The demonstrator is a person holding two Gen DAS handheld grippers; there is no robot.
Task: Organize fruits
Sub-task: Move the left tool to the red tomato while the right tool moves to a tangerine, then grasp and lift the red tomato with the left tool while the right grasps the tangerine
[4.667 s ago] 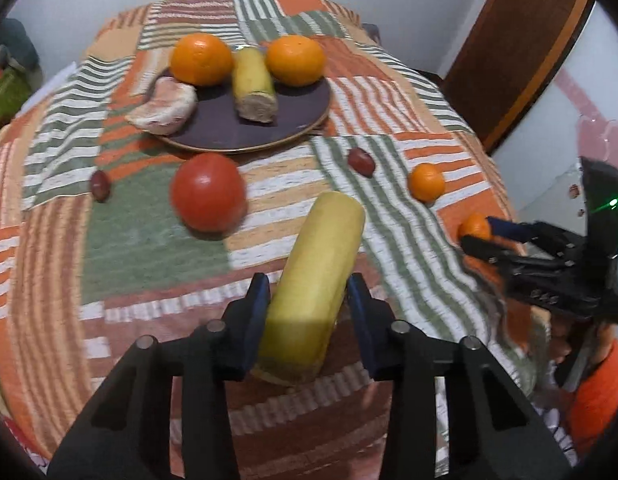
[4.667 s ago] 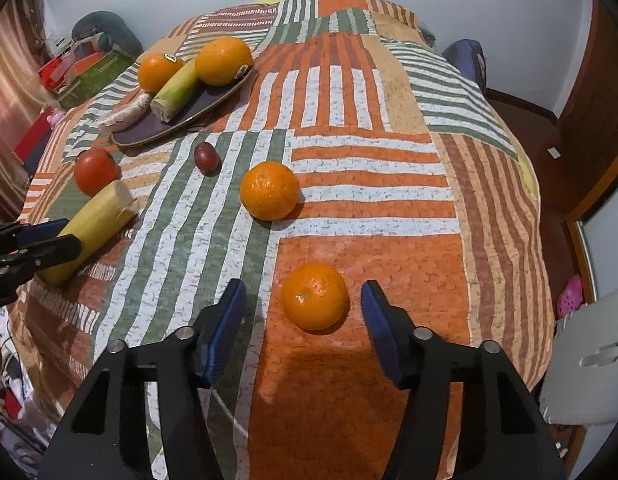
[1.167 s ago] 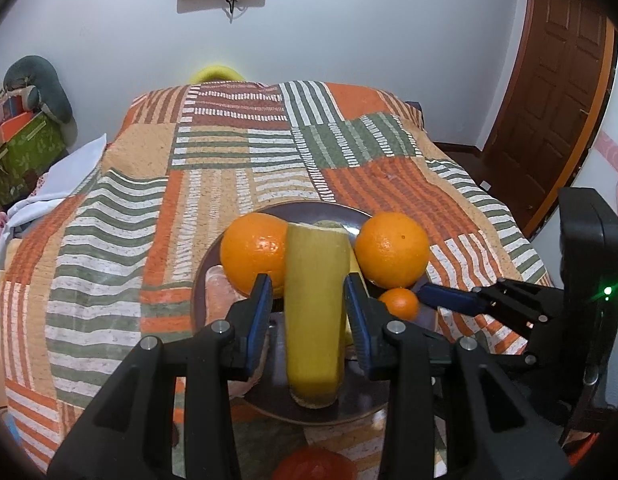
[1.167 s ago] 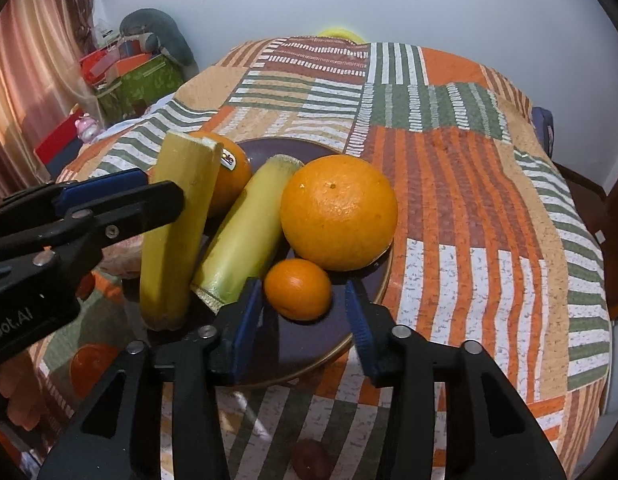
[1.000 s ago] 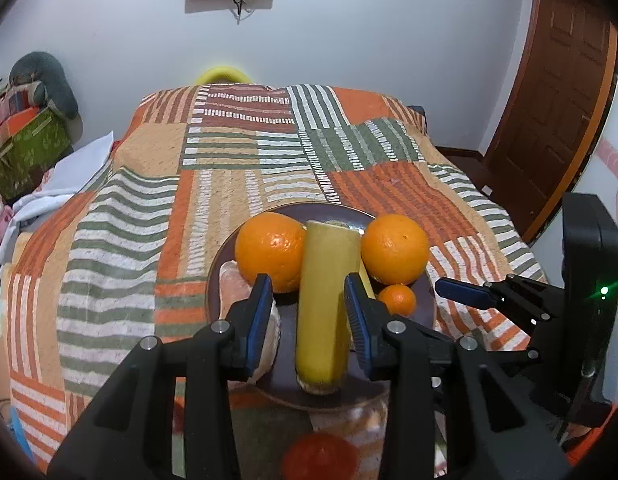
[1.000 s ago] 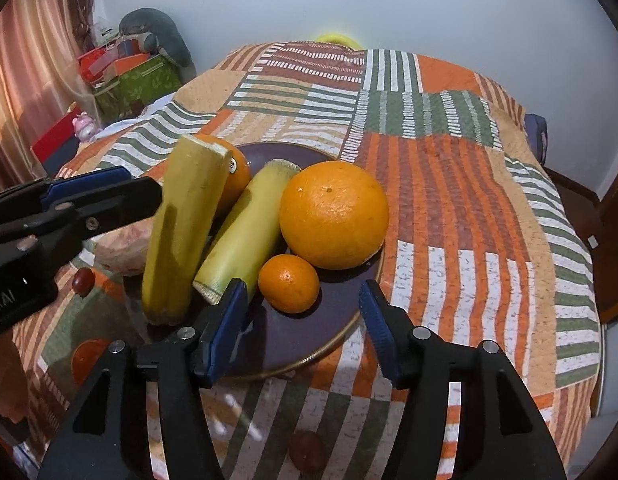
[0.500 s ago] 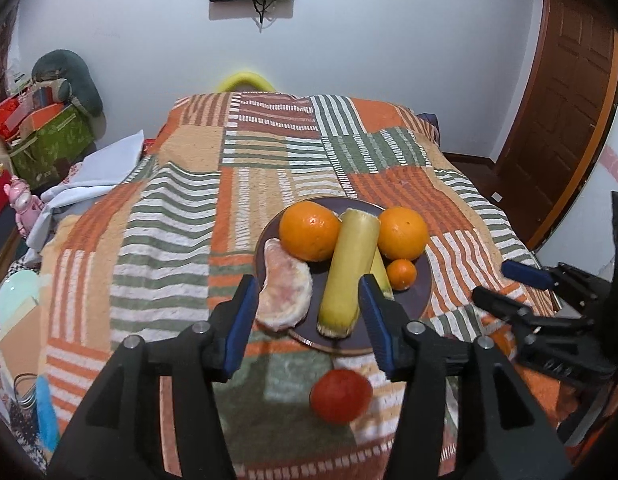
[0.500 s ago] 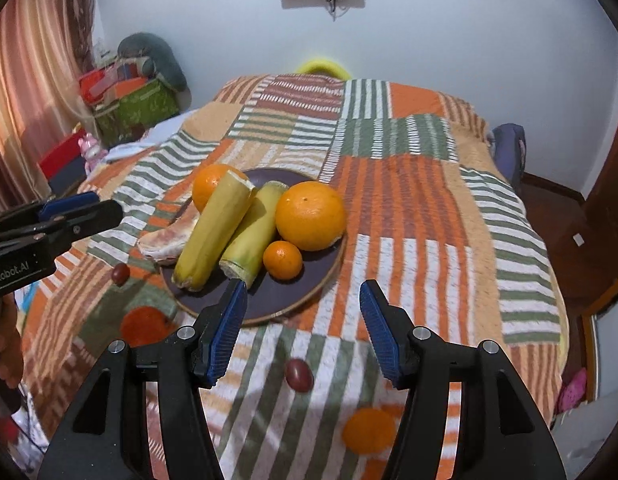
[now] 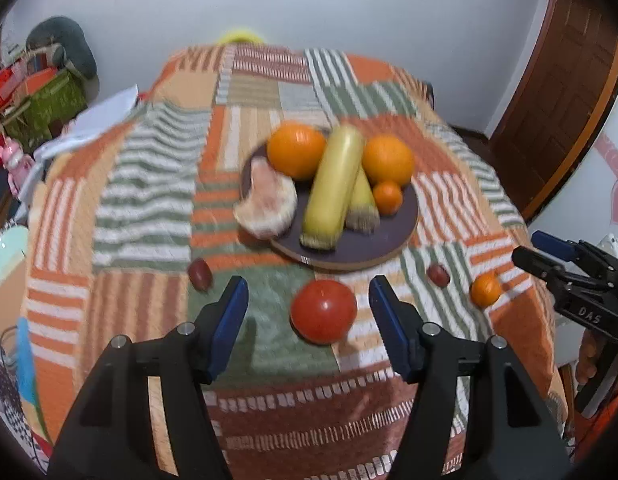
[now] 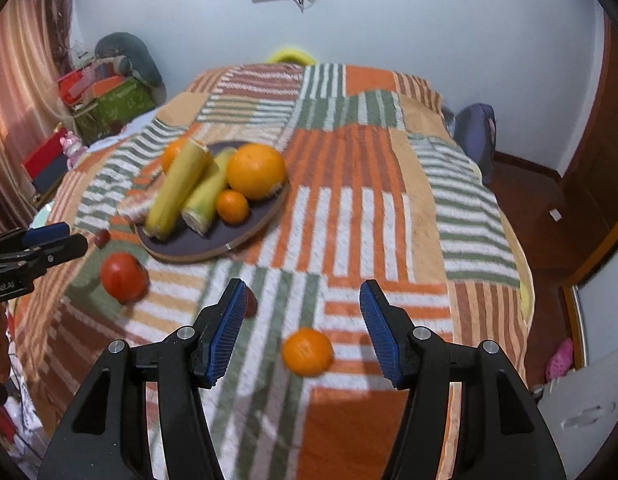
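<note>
A dark round plate [image 9: 389, 236] [image 10: 245, 236] on the striped bedspread holds two large oranges [image 9: 296, 150], two yellow banana pieces [image 9: 333, 192], a small mandarin [image 9: 387, 197] and a pale peeled fruit [image 9: 266, 205]. My left gripper [image 9: 309, 320] is open and empty, with a red tomato [image 9: 323, 312] [image 10: 123, 277] on the bedspread between its fingers. My right gripper [image 10: 299, 324] is open and empty above a loose mandarin [image 10: 307, 351] [image 9: 485, 289]. Two dark red plums [image 9: 199, 273] [image 9: 438, 274] lie on the cloth near the plate.
The bed [image 10: 389, 208] fills both views, its edges falling off left and right. Boxes and toys [image 10: 105, 100] are stacked at the left wall. A brown door [image 9: 565, 92] stands at the right. A bag [image 10: 475, 136] sits beside the bed.
Both grippers have pulled back from the plate and opened wider. The banana piece and the small mandarin stay on the plate. The tomato and the loose mandarin now lie between the fingers.
</note>
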